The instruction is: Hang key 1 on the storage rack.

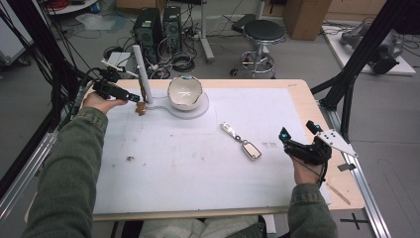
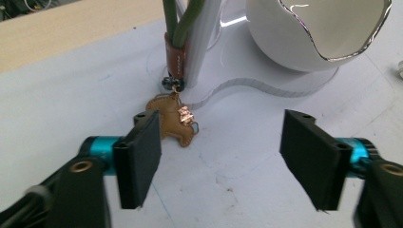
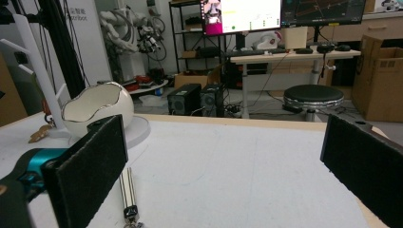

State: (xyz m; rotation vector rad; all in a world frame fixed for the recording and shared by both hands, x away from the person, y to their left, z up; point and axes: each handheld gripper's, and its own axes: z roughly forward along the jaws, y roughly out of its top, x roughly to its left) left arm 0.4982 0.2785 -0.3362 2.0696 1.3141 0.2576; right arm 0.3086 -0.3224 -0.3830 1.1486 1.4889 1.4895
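The small brown leather charm (image 2: 173, 124), shaped like a little animal, hangs on a short chain under a brown leather loop (image 2: 174, 57) with green straps. The loop sits on the white stand (image 2: 202, 42), and the lower part of the charm rests on the white mat at the foot of this stand. In the high view the charm (image 1: 141, 108) is at the far left part of the desk (image 1: 297, 91), just beside the stand (image 1: 140, 69).

The left tongs (image 2: 221, 161) are close in front of the charm. Their jaws stand wide apart, and the pads touch nothing. The charm is seen beyond the left jaw, not between the pads. In the high view the left tongs (image 1: 134, 98) point toward the stand from the left side, near the charm.

On the same clear base as the stand sits a white bowl (image 1: 184, 92) in the form of a broken eggshell with a silver rim. It is just to the right of the stand.

Nearer to the middle of the desk lies a key ring (image 1: 242, 141) with a silver clip and a pale tag, flat on the mat and well apart from the charm.

The right tongs (image 1: 297, 135) are held at the right side of the desk, near its edge. Their jaws are also wide apart with nothing between them. In the right gripper view the silver clip (image 3: 127, 192) lies on the mat just beside the left jaw.
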